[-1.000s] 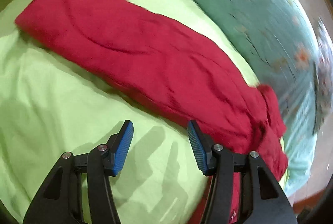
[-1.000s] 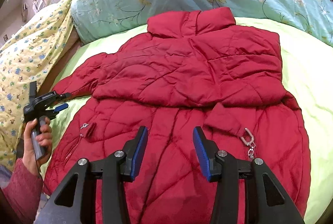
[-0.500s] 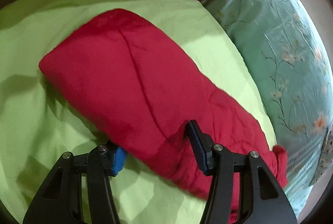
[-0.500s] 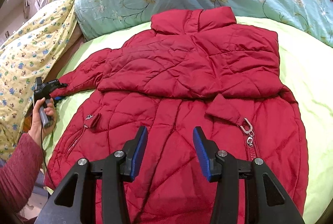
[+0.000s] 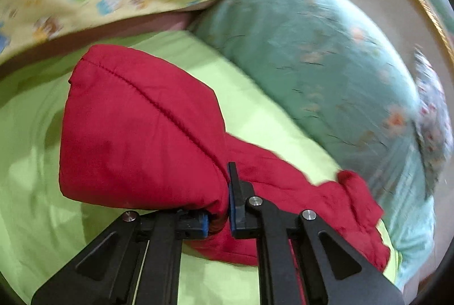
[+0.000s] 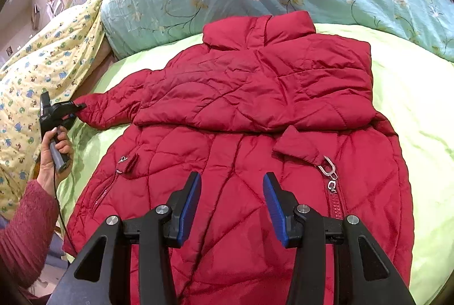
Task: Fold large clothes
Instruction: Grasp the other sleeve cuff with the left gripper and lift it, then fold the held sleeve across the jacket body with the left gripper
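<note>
The left tool (image 5: pixel 218 215) is clenched on the red jacket's (image 6: pixel 249 112) sleeve cuff (image 5: pixel 142 140); the right tool (image 6: pixel 231 205) hangs released above the hem; next, I judge, that sleeve needs carrying across the chest.

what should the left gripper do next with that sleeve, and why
Probably carry the sleeve across onto the red puffer jacket's chest. The left gripper is shut on the cuff end, while that sleeve juts out sideways over the green sheet. The other sleeve seems already folded in. The right gripper hovers open over the jacket's lower half.
</note>
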The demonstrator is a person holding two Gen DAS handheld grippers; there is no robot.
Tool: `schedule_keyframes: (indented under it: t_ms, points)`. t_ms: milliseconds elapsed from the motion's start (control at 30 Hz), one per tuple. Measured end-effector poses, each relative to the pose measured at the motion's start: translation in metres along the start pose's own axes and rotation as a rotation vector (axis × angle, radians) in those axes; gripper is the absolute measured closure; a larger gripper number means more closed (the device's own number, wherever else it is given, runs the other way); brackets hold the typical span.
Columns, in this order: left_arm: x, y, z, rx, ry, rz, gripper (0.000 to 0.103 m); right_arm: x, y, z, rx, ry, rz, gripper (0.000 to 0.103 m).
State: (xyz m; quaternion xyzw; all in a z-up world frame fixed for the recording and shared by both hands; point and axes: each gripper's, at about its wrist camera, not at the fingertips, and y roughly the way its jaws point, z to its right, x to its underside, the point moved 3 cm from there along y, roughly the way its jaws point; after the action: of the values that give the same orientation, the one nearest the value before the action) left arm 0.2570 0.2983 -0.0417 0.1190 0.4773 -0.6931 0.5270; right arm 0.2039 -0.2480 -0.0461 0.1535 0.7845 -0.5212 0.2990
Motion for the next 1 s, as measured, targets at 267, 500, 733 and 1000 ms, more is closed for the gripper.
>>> schedule_keyframes:
  t_ms: [267, 500, 733, 1000]
  points:
    - [0.022, -0.020, 0.075, 0.192, 0.127, -0.028, 0.096, 0.003, -0.006, 0.006, 0.001, 0.022, 0.005, 0.056]
    - [0.052, -0.033, 0.137, 0.317, 0.247, -0.066, 0.096, 0.004, -0.010, 0.011, 0.001, 0.038, 0.001, 0.056]
    - [0.095, -0.030, 0.205, 0.411, 0.380, -0.131, 0.096, 0.003, -0.013, 0.022, -0.010, 0.082, 0.000, 0.056]
    - [0.147, -0.012, 0.259, 0.439, 0.493, -0.220, 0.096, -0.007, -0.019, 0.038, -0.039, 0.136, 0.029, 0.054]
